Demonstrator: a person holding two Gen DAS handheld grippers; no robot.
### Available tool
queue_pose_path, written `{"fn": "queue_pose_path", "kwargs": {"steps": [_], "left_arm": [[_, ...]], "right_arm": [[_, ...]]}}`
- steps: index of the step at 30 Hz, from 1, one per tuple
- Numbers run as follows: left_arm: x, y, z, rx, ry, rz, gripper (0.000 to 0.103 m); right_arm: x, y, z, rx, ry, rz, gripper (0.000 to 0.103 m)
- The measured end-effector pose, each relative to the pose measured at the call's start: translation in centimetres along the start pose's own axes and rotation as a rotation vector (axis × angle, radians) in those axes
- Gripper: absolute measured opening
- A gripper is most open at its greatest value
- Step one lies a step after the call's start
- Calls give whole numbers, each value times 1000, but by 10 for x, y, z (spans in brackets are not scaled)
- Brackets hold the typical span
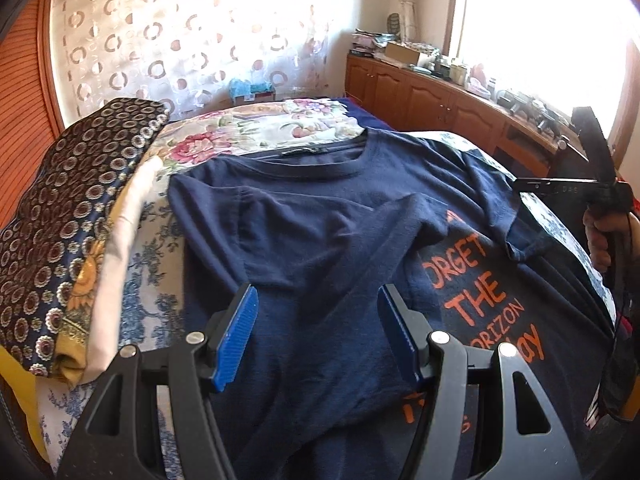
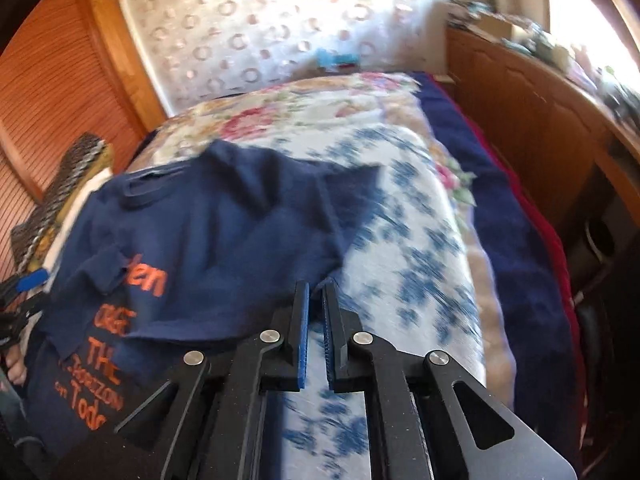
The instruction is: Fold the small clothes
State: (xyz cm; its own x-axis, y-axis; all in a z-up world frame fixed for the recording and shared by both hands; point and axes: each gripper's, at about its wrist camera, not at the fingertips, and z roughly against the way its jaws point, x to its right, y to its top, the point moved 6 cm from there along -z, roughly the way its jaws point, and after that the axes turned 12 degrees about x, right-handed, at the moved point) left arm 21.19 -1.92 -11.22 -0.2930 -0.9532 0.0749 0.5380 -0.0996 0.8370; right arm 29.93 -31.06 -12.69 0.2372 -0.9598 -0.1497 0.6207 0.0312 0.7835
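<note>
While agape, left tool (image 1: 318, 290) over shirt (image 1: 300, 208)

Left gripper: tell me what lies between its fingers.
Navy T-shirt fabric fills the gap between the open left gripper fingers, unpinched, in the left wrist view.

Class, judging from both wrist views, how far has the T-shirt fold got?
Done: the left side of the T-shirt is folded over its front. In hand: the right tongs look shut on its right edge; the left tongs hang open above. Left: the right side and the bottom fold.
</note>
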Motion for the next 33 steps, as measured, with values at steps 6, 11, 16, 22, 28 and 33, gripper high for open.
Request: {"fn": "queue_pose_path", "kwargs": {"steps": [6,11,16,22,28,33], "left_arm": [[-17,7,-2,6,38,25,63],[-33,14,-3,14,69,51,63],[-47,18,-12,3,98,54,63],[-60,29,-27,-7,128,30,63],[-75,41,-46,-12,136,31,63],[-84,53,-57,-12,156,32,59]], "right_arm": [[-53,38,-6,42,123,111,1],[-105,65,-25,38,245,191,1],[-123,79,-43,36,271,223,61],[-72,72,-49,52,130,170,70],[-16,46,-57,8,-24,154,70],[10,29,-66,-26,-91,144,70]]}}
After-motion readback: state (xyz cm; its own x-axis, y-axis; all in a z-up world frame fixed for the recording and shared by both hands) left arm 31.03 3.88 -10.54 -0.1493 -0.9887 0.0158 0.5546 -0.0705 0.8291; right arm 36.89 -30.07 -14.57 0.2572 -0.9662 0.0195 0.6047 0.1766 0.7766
